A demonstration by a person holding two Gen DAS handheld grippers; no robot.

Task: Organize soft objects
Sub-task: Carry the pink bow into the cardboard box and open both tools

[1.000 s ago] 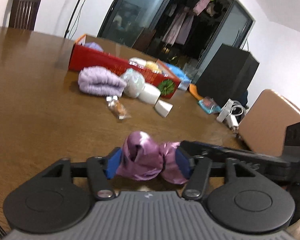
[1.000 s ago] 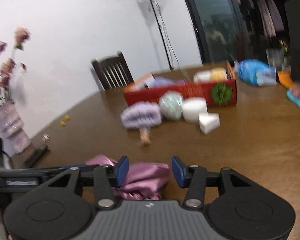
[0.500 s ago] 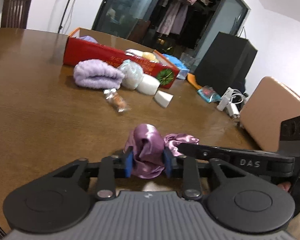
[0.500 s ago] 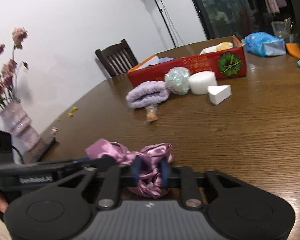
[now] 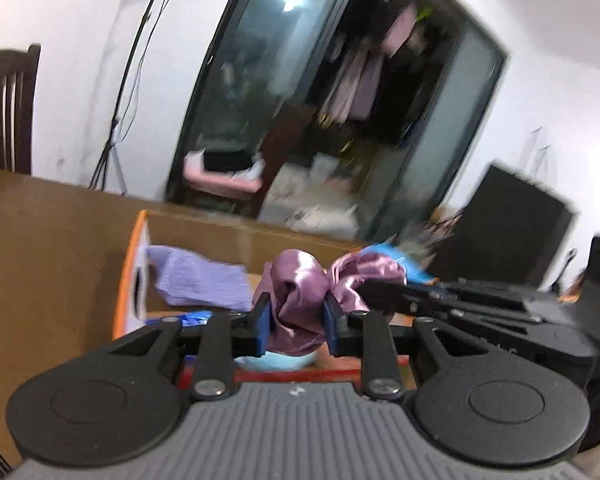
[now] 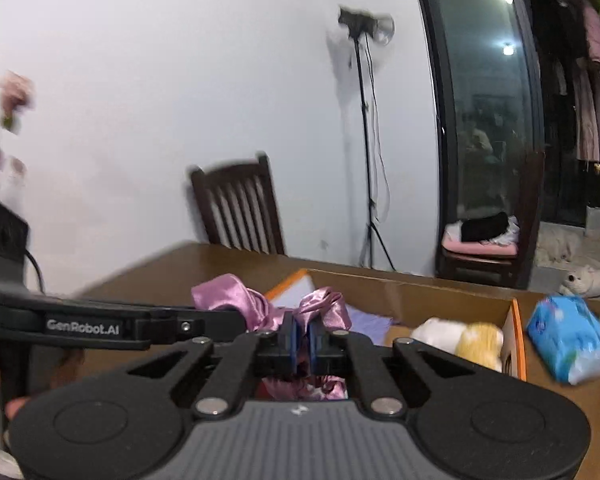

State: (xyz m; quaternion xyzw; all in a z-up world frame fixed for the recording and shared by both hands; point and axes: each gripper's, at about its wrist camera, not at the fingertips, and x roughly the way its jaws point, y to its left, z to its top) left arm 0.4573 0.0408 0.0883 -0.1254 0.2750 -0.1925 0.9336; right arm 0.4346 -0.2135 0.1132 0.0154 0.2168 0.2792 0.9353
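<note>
**Operator:** What are my two grippers doing?

**Guide:** Your left gripper (image 5: pixel 294 322) has its blue pads (image 5: pixel 261 325) pressed into a fold of the scrunchie (image 5: pixel 300 292), a pink satin one. The fabric bulges out above and below the pads. Your right gripper (image 6: pixel 303 338) is pinching the other end of the same scrunchie (image 6: pixel 260 308). Its fingers are pressed almost together, with only a thin layer of satin between them.

**Operator:** Where is the scrunchie?

**Guide:** You are holding it off the table (image 6: pixel 160 272), stretched between the two grippers, above the near edge of the box (image 6: pixel 440 304). The box is open cardboard with an orange rim. In your left view the right gripper (image 5: pixel 364 292) reaches in from the right and meets the satin beside your left pads. In your right view the left gripper (image 6: pixel 236 322) reaches in from the left.

**Operator:** What is in the box?

**Guide:** A lilac cloth (image 5: pixel 200 280) lies at its left end. A white ball (image 6: pixel 440 332) and a yellow ball (image 6: pixel 482 340) sit at its right end, against the wall. A blue packet (image 6: pixel 568 340) lies on the table just outside that wall.

**Operator:** Anything else?

**Guide:** A chair (image 6: pixel 240 204) stands behind the table. Both views are blurred, so finer detail cannot be read.
</note>
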